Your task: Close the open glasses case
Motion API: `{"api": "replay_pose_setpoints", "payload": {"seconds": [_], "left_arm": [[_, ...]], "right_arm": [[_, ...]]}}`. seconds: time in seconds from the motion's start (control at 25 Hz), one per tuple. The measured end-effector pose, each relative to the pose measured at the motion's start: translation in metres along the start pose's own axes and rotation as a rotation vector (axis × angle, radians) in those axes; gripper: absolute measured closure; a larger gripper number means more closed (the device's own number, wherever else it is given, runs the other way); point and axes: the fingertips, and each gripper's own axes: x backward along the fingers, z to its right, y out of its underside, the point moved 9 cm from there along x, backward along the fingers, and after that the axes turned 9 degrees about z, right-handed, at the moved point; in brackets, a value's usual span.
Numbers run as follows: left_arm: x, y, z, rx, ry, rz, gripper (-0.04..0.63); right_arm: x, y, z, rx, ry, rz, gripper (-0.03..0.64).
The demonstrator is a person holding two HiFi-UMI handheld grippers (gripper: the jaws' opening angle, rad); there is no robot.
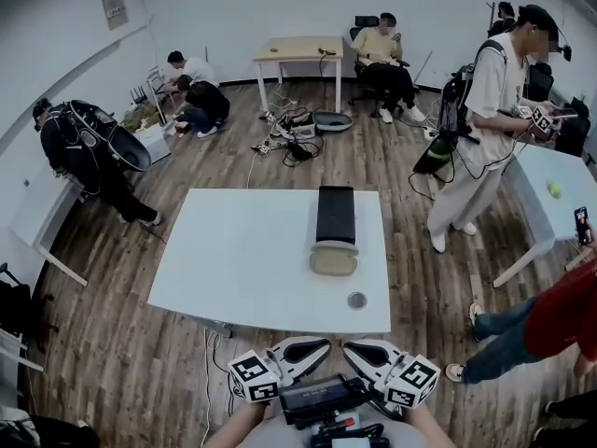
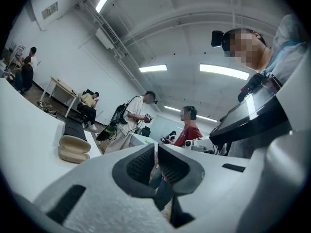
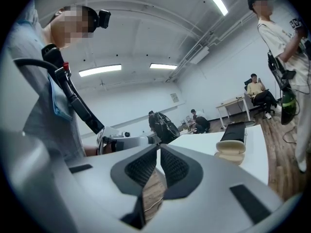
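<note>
The open glasses case (image 1: 334,231) lies right of centre on the white table (image 1: 242,259). Its black half (image 1: 335,213) points away from me and its beige half (image 1: 333,259) lies nearer. My left gripper (image 1: 322,344) and right gripper (image 1: 351,347) hang side by side below the table's near edge, well short of the case. Both are shut with nothing between the pads. The left gripper view has the case (image 2: 74,147) at its left, beyond the left gripper (image 2: 156,145). In the right gripper view the case (image 3: 231,149) sits on the right, past the right gripper (image 3: 159,148).
A small round disc (image 1: 356,300) lies on the table near the case. A person (image 1: 485,110) stands to the table's right, and another in red (image 1: 560,315) is at the right edge. A second white table (image 1: 546,194) is at the right. Cables (image 1: 294,143) lie on the floor beyond.
</note>
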Motion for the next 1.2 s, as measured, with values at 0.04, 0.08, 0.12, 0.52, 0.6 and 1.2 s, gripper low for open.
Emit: {"api": "replay_pose_setpoints", "payload": {"seconds": [0.04,0.08,0.12,0.52,0.6,1.2], "left_arm": [[-0.007,-0.001,-0.003,-0.006,-0.001,0.004,0.566],[-0.013,-0.002,-0.006,-0.009,0.000,0.006,0.566],[-0.020,-0.003,-0.008,-0.007,0.002,0.003,0.566],[-0.057,-0.008,-0.021,0.008,-0.003,-0.016,0.566],[-0.059,-0.011,-0.024,0.005,-0.007,-0.020,0.566],[-0.064,-0.046,-0.089,-0.004,0.040,-0.049,0.566]], "right_arm": [[0.000,-0.002,0.007,0.002,-0.003,-0.002,0.580],[0.001,-0.004,0.013,0.004,-0.006,-0.005,0.580],[0.002,-0.006,0.019,0.004,-0.008,-0.007,0.580],[-0.002,-0.022,0.058,-0.003,-0.017,0.008,0.580],[-0.004,-0.022,0.062,-0.008,-0.010,0.008,0.580],[-0.058,-0.037,0.085,-0.001,0.052,0.017,0.580]]}}
